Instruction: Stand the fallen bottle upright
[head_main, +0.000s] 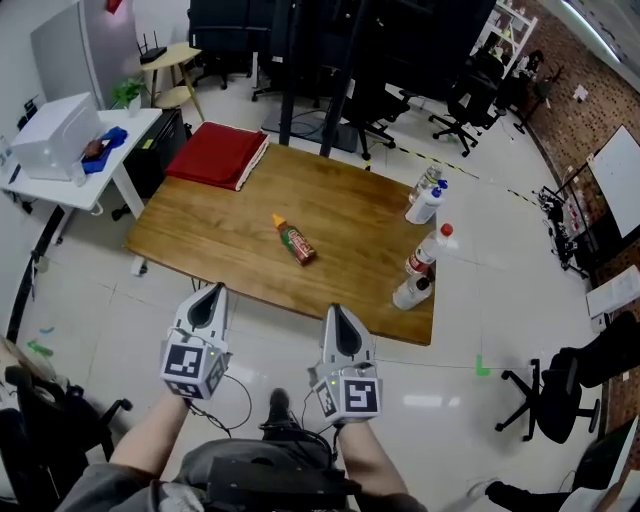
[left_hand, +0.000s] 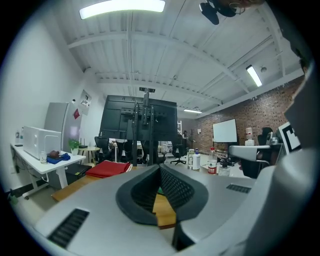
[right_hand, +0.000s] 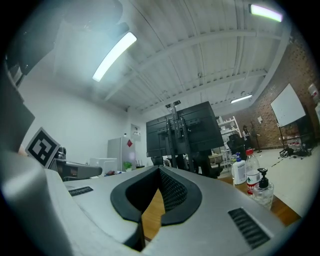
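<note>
The fallen bottle (head_main: 296, 241) lies on its side near the middle of the wooden table (head_main: 220, 240); it is small, with an orange cap and a red and green label. Both grippers hover side by side just short of the table's near edge, pointing toward it. My left gripper (head_main: 212, 291) is shut with nothing in it, its jaws meeting at the tip in the left gripper view (left_hand: 160, 169). My right gripper (head_main: 337, 311) is also shut and empty (right_hand: 160, 171). Neither touches the bottle.
Several upright bottles (head_main: 424, 252) stand along the table's right edge, also seen in the right gripper view (right_hand: 251, 172). A red folded cloth (head_main: 218, 154) lies at the far left corner. A white side table (head_main: 60, 150) stands left; office chairs (head_main: 545, 395) surround.
</note>
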